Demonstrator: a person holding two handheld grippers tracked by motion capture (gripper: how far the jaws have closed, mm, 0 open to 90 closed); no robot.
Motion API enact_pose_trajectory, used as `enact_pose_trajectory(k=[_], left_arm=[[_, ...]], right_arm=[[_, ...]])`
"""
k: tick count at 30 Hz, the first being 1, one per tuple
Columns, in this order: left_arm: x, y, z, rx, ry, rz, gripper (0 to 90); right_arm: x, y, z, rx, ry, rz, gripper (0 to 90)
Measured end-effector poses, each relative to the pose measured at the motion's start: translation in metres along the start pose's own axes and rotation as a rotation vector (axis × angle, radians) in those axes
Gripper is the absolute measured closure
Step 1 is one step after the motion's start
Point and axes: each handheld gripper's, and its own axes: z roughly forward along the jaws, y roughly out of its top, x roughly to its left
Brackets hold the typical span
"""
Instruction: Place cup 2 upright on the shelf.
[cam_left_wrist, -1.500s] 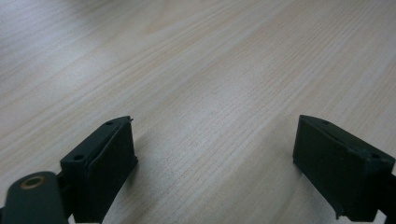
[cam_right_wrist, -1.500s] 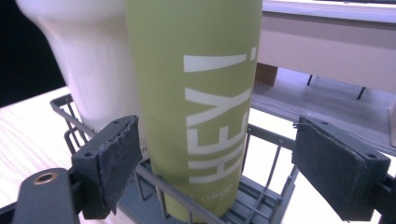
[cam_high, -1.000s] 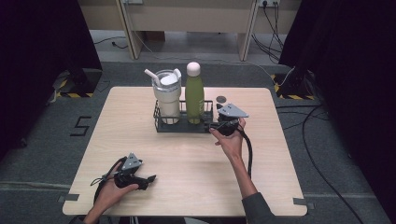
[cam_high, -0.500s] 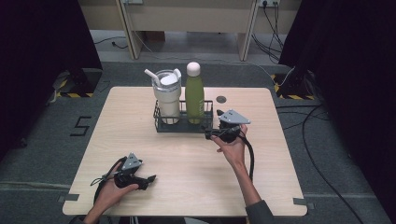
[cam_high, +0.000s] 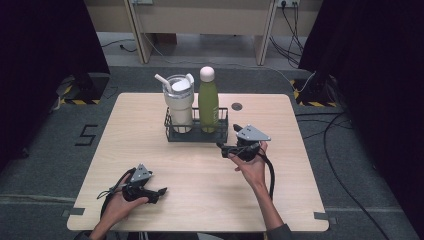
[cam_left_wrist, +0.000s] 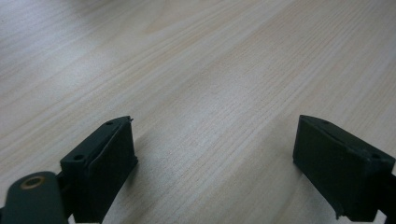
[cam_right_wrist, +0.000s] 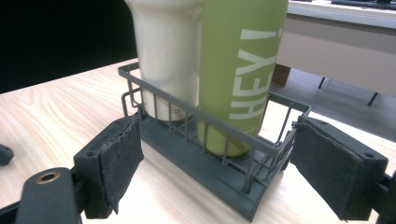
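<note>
- Two handheld grippers are present, one per hand.
- Left gripper (cam_high: 161, 190): lower left of the high view, near the front edge of the wooden table (cam_high: 150, 150). Its jaws stand wide apart over bare wood in the left gripper view; nothing lies between them.
- One left hand (cam_high: 117, 205) holds this unit from behind; one cable loops beside it.
- Right gripper (cam_high: 222, 146): right of centre in the high view, carried by one right hand (cam_high: 252, 167) and pointing toward the picture's left. A grey three-cornered plate sits on top.
- Right gripper state: jaws apart, not clamped on anything. In the right gripper view the pads sit at the lower left and lower right, with the near corner of the rack between and beyond them; no contact is visible.
- One dark wire rack (cam_high: 195, 135) stands at the upper centre of the table, just beyond the right gripper.
- The rack holds two vessels, both upright and side by side: one cream tumbler (cam_high: 179, 102) with lid and straw on the picture's left, one green bottle (cam_high: 208, 102) with a pale cap on the right.
- The green bottle carries white lettering reading "HEY!" (cam_right_wrist: 254, 70).
- One small dark round fitting (cam_high: 237, 106) is set in the tabletop beyond the rack.
</note>
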Motion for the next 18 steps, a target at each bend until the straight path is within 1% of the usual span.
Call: enact_pose_trajectory(k=[4,11,12,18], left_arm=[[0.000,0.000,0.000,0.000,0.000,0.000,11.9],[0.000,0.000,0.000,0.000,0.000,0.000,11.9],[0.000,0.000,0.000,0.000,0.000,0.000,11.9],[0.000,0.000,0.000,0.000,0.000,0.000,11.9]], right_arm=[[0.003,-0.004,-0.004,-0.005,0.007,0.003,16.6],[0.008,-0.017,-0.010,-0.015,0.017,0.028,16.8],[0.008,-0.020,-0.012,-0.004,0.018,0.029,16.8],[0.009,-0.027,-0.018,0.010,0.011,0.025,16.8]])
